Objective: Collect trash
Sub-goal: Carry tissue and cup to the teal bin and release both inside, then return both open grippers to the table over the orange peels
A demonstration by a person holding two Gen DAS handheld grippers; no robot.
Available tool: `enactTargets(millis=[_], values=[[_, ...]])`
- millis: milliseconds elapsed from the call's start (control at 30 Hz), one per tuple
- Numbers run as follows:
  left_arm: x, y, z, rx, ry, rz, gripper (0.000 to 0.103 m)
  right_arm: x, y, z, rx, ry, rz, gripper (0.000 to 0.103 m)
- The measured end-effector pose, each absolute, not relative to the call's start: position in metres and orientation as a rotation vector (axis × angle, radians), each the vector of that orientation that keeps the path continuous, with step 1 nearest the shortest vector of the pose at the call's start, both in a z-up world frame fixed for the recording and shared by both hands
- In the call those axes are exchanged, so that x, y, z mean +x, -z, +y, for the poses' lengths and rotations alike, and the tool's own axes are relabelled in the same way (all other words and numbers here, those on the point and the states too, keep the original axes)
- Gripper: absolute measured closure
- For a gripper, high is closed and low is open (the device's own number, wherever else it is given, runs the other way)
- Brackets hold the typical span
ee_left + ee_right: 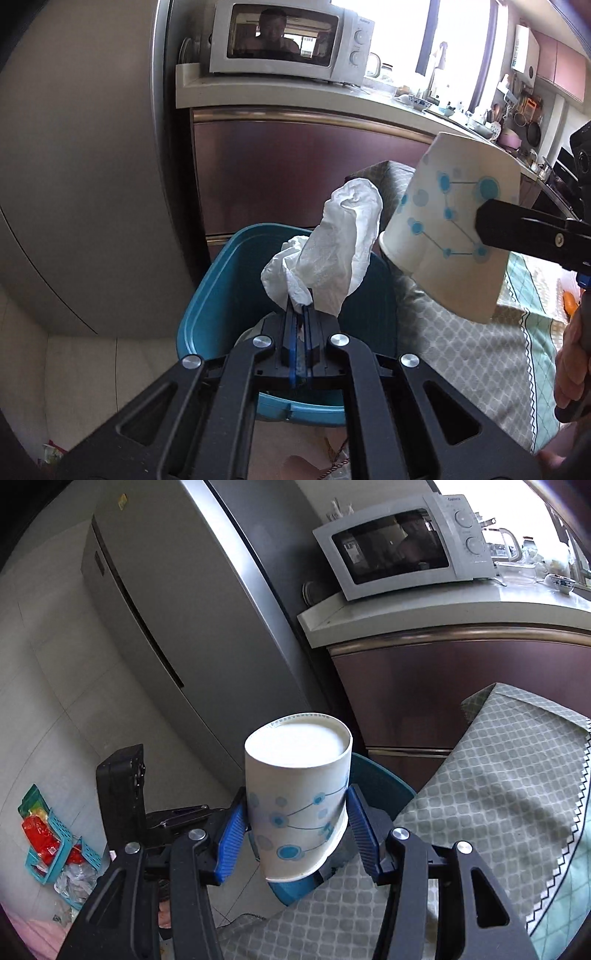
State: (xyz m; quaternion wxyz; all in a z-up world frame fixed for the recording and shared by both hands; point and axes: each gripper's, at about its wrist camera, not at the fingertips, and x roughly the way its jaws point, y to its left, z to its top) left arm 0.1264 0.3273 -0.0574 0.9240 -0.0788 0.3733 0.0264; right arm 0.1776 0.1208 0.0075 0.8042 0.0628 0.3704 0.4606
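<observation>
Two pairs of tongs are each carrying a piece of trash. The left tongs [301,314] are pointing forward and slightly down over a teal bin [207,295], their blue-edged fingers [293,332] pressed together on the lower end of a crumpled white tissue [328,247], which is standing up above the bin's opening. The right tongs [295,830] are clamping a paper cup [299,794] printed with blue dots and lines; the blue pads [231,838] are squeezing its sides, and the cup is hanging upside down with its flat base toward the lens. The left wrist view is showing what the right one is not: the tissue, the bin's inside, the person's hand [572,354] gripping the right tool's handle, and the cup [450,221] seen from the side, tilted, held just beside the tissue and near the bin's right edge. The right wrist view is showing the left tool's black body [122,794] low on the left, only a sliver of the bin [384,786] behind the cup, and a blue basket [48,838] of red packets on the tiled floor [44,709]. A table [498,794] under a grey-checked cloth is standing beside the bin. Behind are sitting a steel fridge [166,602], a dark red cabinet [295,173] and a white microwave [291,40] on its countertop.
</observation>
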Motion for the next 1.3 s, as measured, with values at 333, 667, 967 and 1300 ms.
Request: enactTargets(millis=[333, 667, 967, 1300], values=[[0.154, 0.095, 0.335, -0.191, -0.077, 0.853, 0.092, 0.203, 0.024, 0.159, 0.067, -0.908, 0.898, 0.05], [0.156, 0.103, 0.332, -0.212, -0.071, 0.843, 0.09, 0.202, 0.027, 0.137, 0.101, -0.899, 0.887, 0.047], [0.136, 0.058, 0.291, -0.172, 0.03, 0.708, 0.081, 0.161, 0.008, 0.079, 0.107, -0.91, 0.794, 0.047], [0.129, 0.017, 0.194, -0.094, 0.267, 0.629, 0.072, 0.11, -0.014, -0.026, 0.163, -0.776, 0.681, 0.047]])
